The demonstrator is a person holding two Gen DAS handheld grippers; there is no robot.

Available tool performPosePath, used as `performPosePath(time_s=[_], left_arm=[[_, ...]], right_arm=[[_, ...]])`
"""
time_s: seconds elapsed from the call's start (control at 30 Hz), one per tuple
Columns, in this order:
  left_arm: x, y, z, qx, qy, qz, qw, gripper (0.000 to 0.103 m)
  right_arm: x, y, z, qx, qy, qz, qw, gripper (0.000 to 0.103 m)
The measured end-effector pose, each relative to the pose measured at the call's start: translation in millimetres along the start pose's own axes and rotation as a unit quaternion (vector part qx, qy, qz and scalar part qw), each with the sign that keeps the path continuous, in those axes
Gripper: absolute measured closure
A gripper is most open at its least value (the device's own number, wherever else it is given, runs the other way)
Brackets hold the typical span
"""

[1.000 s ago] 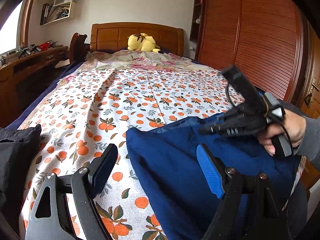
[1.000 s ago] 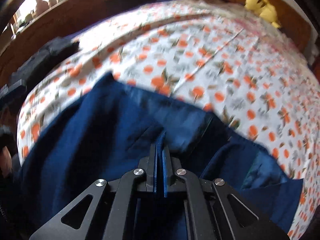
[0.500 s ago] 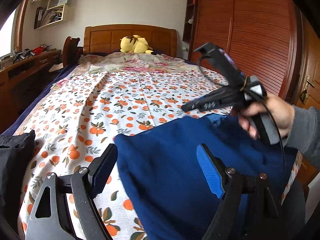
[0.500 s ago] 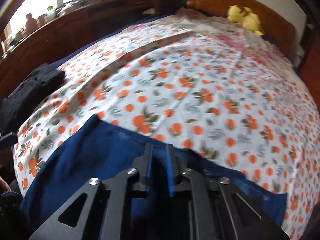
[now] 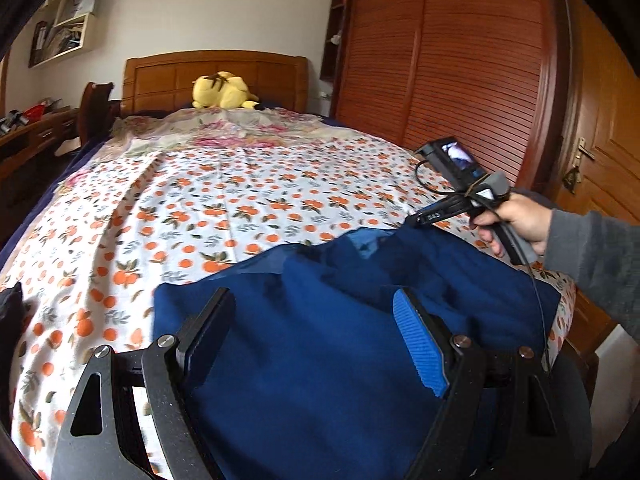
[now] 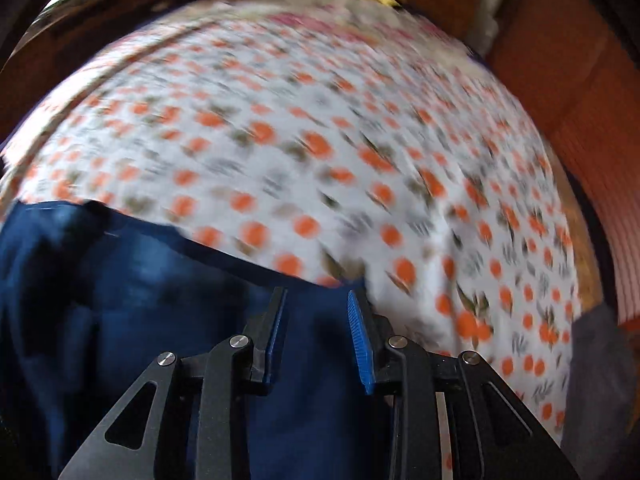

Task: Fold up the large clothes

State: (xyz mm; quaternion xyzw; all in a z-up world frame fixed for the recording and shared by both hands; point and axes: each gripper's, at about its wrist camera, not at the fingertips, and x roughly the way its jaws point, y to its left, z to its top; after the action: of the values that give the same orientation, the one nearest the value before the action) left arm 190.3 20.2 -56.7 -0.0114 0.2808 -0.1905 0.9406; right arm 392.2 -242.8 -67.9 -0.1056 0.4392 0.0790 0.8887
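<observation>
A large dark blue garment (image 5: 320, 344) lies spread on the near end of the bed, over the orange-print sheet (image 5: 224, 208). My left gripper (image 5: 312, 320) is open wide above the garment's near part and holds nothing. My right gripper (image 6: 316, 320) is open, its blue pads (image 6: 360, 344) apart over the garment's far edge (image 6: 168, 264). In the left wrist view the right gripper (image 5: 416, 220) sits at the garment's far right corner, held by a hand in a grey sleeve. The right wrist view is blurred by motion.
A yellow plush toy (image 5: 222, 90) lies by the wooden headboard (image 5: 216, 76). A floral cover (image 5: 224, 132) lies at the head of the bed. A wooden wardrobe (image 5: 440, 60) stands to the right and a desk (image 5: 28, 136) to the left. Dark clothing (image 5: 10, 304) lies at the left edge.
My right gripper went from shut on the blue garment to open and let it go, and moved to the right. The garment now lies flatter and wider on the bed. The left gripper stayed open.
</observation>
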Motion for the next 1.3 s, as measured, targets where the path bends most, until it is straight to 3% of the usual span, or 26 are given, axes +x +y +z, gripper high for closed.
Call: performPosePath(time_s=[0.17,0.23,0.3,0.4,0.47,0.57,0.7,0.87,1.03,1.17,1.3], left_arm=[[26.5,-10.5,-7.4,0.013,0.038,-0.001,0.9992,0.021],[33.4,-11.4,-11.6,0.014,0.051,0.003,0.9986,0.021],[39.7,-10.7,-15.2,0.013,0.059,0.002,0.9982,0.021],[43.6,-9.9,-17.9,0.012,0.066,0.003,0.9977,0.021],[46.4,-9.1,-19.8,0.011,0.071,0.003,0.9974,0.021],[49.6,-8.3,-22.1,0.009,0.078,0.004,0.9969,0.021],[51.8,-6.6,-24.6,0.007,0.083,0.005,0.9965,0.021],[51.6,-6.7,-24.7,0.002,0.084,0.006,0.9964,0.021],[52.0,-6.2,-24.7,0.005,0.084,0.008,0.9964,0.021],[51.6,-7.2,-24.5,0.008,0.083,0.010,0.9964,0.021],[52.4,-7.5,-24.9,0.010,0.085,0.013,0.9963,0.021]], right_arm=[[23.9,-18.7,2.6,0.040,0.017,0.055,0.998,0.072],[24.2,-23.6,11.3,0.028,0.011,0.072,0.997,0.085],[13.3,-22.3,13.3,0.008,-0.012,0.083,0.996,0.097],[-22.0,-20.2,14.6,-0.011,-0.080,0.082,0.993,0.099],[-40.5,-26.8,15.3,-0.005,-0.121,0.072,0.990,0.100],[-44.4,-49.6,11.7,0.031,-0.137,0.023,0.990,0.100],[-11.3,-74.2,1.1,0.078,-0.077,-0.023,0.994,0.100],[10.8,-61.0,-6.6,0.062,-0.049,-0.048,0.996,0.100],[-19.0,-45.4,-1.9,0.042,-0.068,-0.047,0.996,0.089],[-44.0,-29.8,-24.7,0.014,-0.085,-0.010,0.996,0.066],[-64.7,-4.2,-60.8,-0.021,-0.084,0.023,0.996,0.063]])
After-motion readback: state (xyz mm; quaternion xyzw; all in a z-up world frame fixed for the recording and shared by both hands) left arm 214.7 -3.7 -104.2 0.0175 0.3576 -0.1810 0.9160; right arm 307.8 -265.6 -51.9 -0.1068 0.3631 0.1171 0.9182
